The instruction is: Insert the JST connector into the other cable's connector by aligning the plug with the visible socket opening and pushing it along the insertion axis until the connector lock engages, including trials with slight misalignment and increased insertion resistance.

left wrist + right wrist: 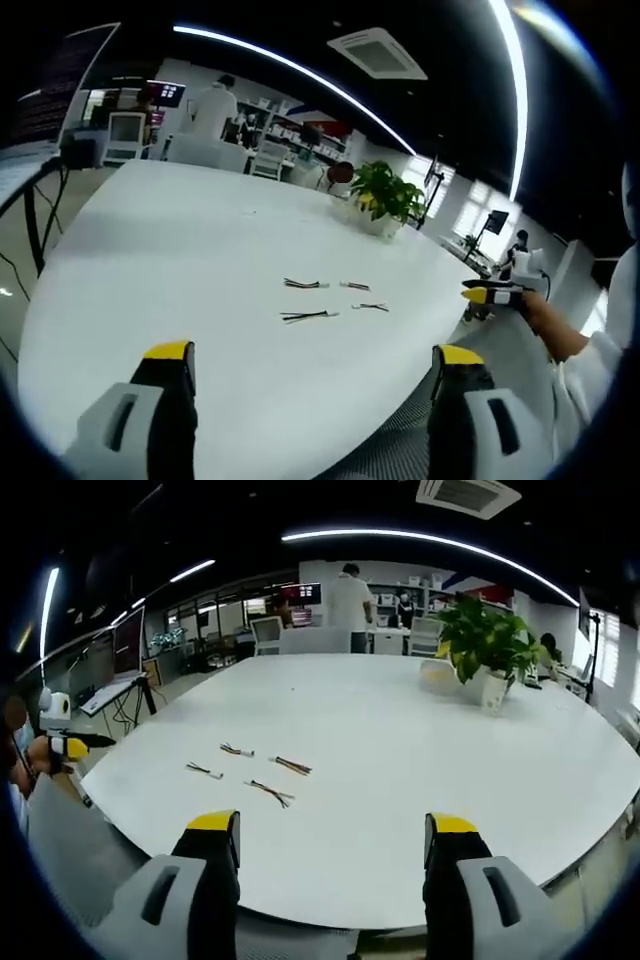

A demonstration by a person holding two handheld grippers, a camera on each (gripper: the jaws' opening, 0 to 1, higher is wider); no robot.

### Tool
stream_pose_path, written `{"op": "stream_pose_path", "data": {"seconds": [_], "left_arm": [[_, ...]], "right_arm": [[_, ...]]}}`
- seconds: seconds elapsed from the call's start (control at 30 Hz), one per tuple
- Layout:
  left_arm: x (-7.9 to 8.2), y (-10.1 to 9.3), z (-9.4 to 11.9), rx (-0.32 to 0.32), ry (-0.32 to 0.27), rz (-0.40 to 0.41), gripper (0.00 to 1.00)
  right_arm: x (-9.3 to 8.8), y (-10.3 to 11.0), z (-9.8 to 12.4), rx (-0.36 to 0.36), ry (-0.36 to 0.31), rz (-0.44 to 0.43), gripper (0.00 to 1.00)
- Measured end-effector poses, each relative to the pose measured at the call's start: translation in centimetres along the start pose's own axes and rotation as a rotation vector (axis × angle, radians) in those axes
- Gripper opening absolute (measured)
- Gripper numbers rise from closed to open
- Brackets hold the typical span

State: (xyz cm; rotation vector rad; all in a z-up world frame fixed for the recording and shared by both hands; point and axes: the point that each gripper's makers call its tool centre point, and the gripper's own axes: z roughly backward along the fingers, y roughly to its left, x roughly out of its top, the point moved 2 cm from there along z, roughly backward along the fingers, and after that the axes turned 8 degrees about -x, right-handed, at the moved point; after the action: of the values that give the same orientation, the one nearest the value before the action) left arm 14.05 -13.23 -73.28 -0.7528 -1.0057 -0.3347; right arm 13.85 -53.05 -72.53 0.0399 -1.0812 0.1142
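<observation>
Several short JST cables lie loose on the white table (150,260). In the left gripper view they are one (305,284), another (355,286), a third (310,316) and a small one (370,307). My left gripper (315,352) hovers open over the table's near edge, short of the cables, holding nothing. The right gripper (490,293) shows at the right, held by a hand off the table's edge. In the right gripper view the cables (237,749), (292,766), (204,770), (270,793) lie ahead and to the left. My right gripper (333,825) is open and empty. The left gripper (70,746) shows at far left.
A potted plant (385,195) (480,640) stands on the table's far side. A person in white (215,105) (350,600) stands beyond the table by chairs and shelves. A monitor on a stand (60,90) is beside the table.
</observation>
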Motion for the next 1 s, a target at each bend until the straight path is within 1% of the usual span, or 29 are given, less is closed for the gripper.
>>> {"op": "stream_pose_path", "data": {"seconds": [0.07,0.17,0.27,0.33,0.4,0.5,0.63,0.7,0.73,0.8,0.93,1.0], "left_arm": [[-0.2,0.2,0.0,0.011,-0.001,0.003,0.96],[-0.7,0.2,0.2,0.026,0.015,0.000,0.96],[-1.1,0.2,0.5,0.030,0.024,0.006,0.96],[-1.2,0.3,0.6,0.036,0.026,0.012,0.96],[-1.1,0.5,0.6,0.046,0.022,0.014,0.96],[-1.0,0.5,0.4,0.046,0.020,0.024,0.96],[-0.8,0.3,-0.1,0.045,0.029,0.007,0.95],[-0.6,0.3,-0.2,0.047,0.020,0.007,0.95],[-0.3,0.2,-0.3,0.043,0.005,0.014,0.95],[0.0,-0.2,-0.7,0.017,-0.003,0.021,0.94],[0.4,-0.4,-1.3,0.015,0.016,0.003,0.94],[0.8,-0.5,-1.6,0.004,0.024,-0.015,0.94]], "right_arm": [[0.1,0.2,-0.2,0.011,-0.001,0.009,0.73],[0.0,0.6,-0.6,0.031,0.003,0.016,0.73],[-0.4,0.3,-0.8,0.029,0.019,0.039,0.73],[-0.5,0.1,-0.9,0.038,0.023,0.032,0.73],[-0.5,0.0,-1.1,0.043,0.026,0.028,0.73],[-0.5,-0.2,-1.1,0.048,0.035,0.044,0.73],[-0.3,-0.8,-1.1,0.050,0.035,0.049,0.73],[-0.1,-1.0,-1.3,0.053,0.039,0.054,0.73],[0.0,-1.2,-1.4,0.053,0.039,0.060,0.73],[0.5,-1.3,-1.5,0.058,0.030,0.064,0.73],[1.5,-1.5,-1.7,0.052,0.021,0.075,0.73],[1.8,-1.5,-1.7,0.060,0.025,0.097,0.73]]}}
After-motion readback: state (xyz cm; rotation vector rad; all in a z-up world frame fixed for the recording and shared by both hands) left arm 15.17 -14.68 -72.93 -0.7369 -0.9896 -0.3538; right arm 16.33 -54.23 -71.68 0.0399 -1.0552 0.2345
